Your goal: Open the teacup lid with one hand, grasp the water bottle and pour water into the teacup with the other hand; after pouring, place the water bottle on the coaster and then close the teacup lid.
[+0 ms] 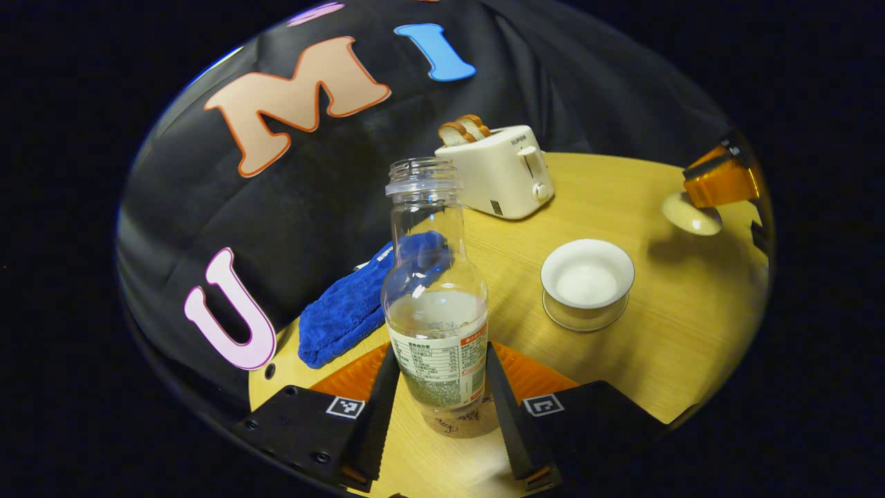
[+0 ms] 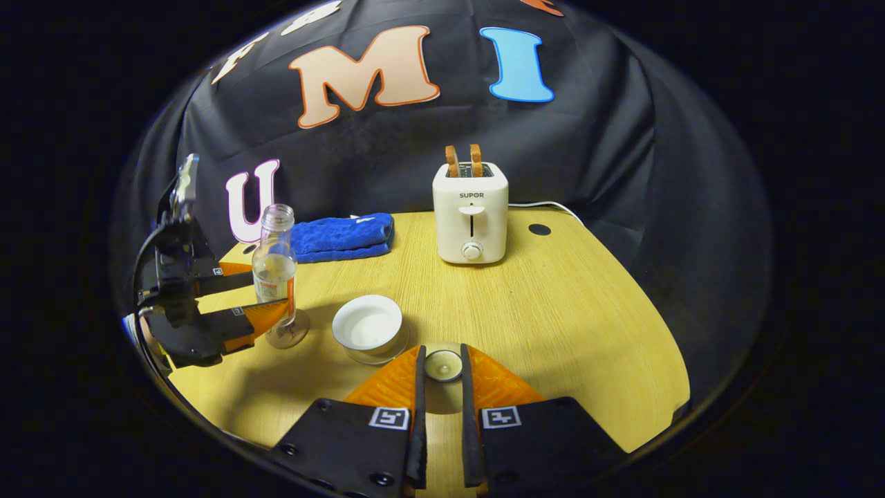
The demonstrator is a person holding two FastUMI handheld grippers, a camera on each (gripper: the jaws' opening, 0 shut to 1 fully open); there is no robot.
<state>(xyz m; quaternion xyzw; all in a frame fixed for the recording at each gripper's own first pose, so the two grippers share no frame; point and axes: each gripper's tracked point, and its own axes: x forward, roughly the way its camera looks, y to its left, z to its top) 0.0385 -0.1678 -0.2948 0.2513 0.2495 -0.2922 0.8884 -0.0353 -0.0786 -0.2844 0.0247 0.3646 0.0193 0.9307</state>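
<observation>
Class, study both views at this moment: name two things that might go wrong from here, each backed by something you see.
1. The water bottle has no cap and holds water; the left tool grips it low, near the label, so it may tip and spill early.
2. The right tool holds the teacup lid just beside the open teacup; the swinging bottle may knock either.

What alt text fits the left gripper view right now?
The left gripper has its fingers on both sides of an uncapped water bottle standing on the wooden table. To its right sits the open teacup, with a toaster and blue cloth behind.
</observation>
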